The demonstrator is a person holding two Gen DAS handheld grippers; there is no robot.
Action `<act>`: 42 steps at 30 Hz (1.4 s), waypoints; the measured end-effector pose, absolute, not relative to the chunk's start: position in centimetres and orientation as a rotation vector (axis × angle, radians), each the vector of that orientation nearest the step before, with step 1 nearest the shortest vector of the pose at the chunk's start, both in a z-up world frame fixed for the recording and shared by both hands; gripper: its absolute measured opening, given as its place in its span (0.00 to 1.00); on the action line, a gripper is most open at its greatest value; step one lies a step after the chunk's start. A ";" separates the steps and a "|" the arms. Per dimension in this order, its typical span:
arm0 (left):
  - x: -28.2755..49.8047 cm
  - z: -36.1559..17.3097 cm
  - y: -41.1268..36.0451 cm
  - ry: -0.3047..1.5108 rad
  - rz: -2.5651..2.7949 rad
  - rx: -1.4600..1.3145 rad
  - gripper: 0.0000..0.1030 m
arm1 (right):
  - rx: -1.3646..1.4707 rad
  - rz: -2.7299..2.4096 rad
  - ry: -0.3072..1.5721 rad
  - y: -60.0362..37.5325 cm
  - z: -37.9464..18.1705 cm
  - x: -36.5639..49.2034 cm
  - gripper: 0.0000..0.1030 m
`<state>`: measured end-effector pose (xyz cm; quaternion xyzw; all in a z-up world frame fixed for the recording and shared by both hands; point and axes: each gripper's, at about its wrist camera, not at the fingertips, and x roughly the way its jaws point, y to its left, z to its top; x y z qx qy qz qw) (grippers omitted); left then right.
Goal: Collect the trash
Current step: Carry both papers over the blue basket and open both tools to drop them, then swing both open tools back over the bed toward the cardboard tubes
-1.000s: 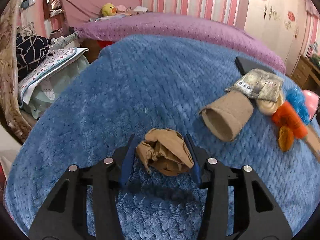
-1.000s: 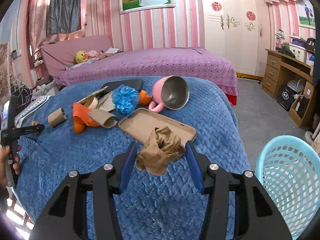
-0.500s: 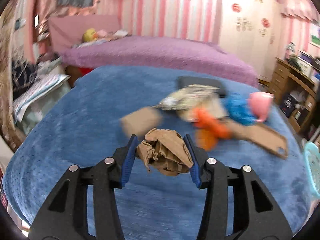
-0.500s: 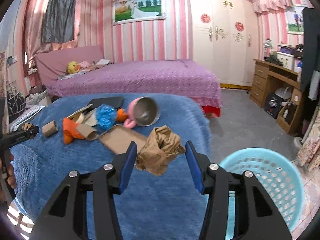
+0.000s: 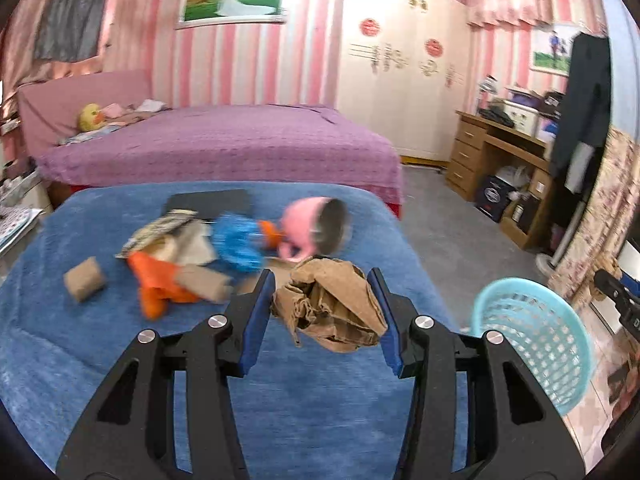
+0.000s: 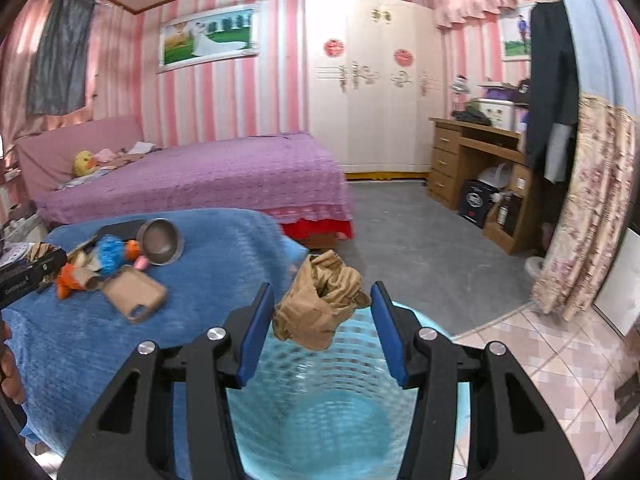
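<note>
My left gripper (image 5: 321,278) is shut on a crumpled wad of brown paper (image 5: 332,312), held above the right part of the blue-blanketed table (image 5: 100,360). The light blue mesh basket (image 5: 532,336) stands on the floor to its right. My right gripper (image 6: 322,289) is shut on a second brown paper wad (image 6: 320,308), held over the open mouth of the basket (image 6: 320,408). In the right wrist view, the left gripper's black tip (image 6: 32,272) pokes in at the left edge.
On the table lie a cardboard roll (image 5: 84,284), an orange toy (image 5: 158,280), a blue pompom (image 5: 236,244), a pink cup (image 5: 316,232) on its side and a brown phone case (image 6: 134,294). A purple bed (image 6: 200,180) stands behind and a wooden desk (image 6: 472,160) to the right.
Both grippers swung right, each with its paper wad. The right one went from over the table to over the basket. The left one crossed the table, and the basket came into its view.
</note>
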<state>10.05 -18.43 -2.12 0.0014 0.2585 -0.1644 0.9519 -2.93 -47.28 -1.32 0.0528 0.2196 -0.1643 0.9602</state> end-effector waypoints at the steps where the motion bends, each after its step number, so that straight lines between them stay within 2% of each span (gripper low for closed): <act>1: 9.9 -2.3 -19.1 0.528 -0.348 0.004 0.45 | 0.110 -0.347 0.449 -48.1 -1.4 -3.2 0.48; 20: 8.3 -7.0 -35.7 0.601 -0.622 0.114 0.46 | 0.163 -0.469 0.518 -55.4 -4.4 -5.3 0.48; 21: 8.2 -7.1 -36.3 0.603 -0.631 0.123 0.48 | 0.164 -0.471 0.519 -55.4 -4.4 -5.3 0.48; 22: 8.3 -7.3 -36.8 0.610 -0.643 0.133 0.61 | 0.162 -0.471 0.521 -55.4 -4.5 -5.2 0.48; 24: 8.4 -7.5 -37.4 0.605 -0.639 0.147 0.75 | 0.160 -0.470 0.523 -55.5 -4.6 -5.2 0.48; 28: 8.7 -7.1 -36.9 0.573 -0.610 0.164 0.86 | 0.155 -0.470 0.527 -55.2 -4.8 -4.8 0.48; 31: 9.3 -6.6 -35.5 0.550 -0.569 0.152 0.91 | 0.159 -0.465 0.529 -55.0 -5.1 -4.6 0.48; 42: 11.0 -5.4 -30.4 0.543 -0.484 0.097 0.94 | 0.172 -0.434 0.537 -53.5 -6.3 -2.2 0.51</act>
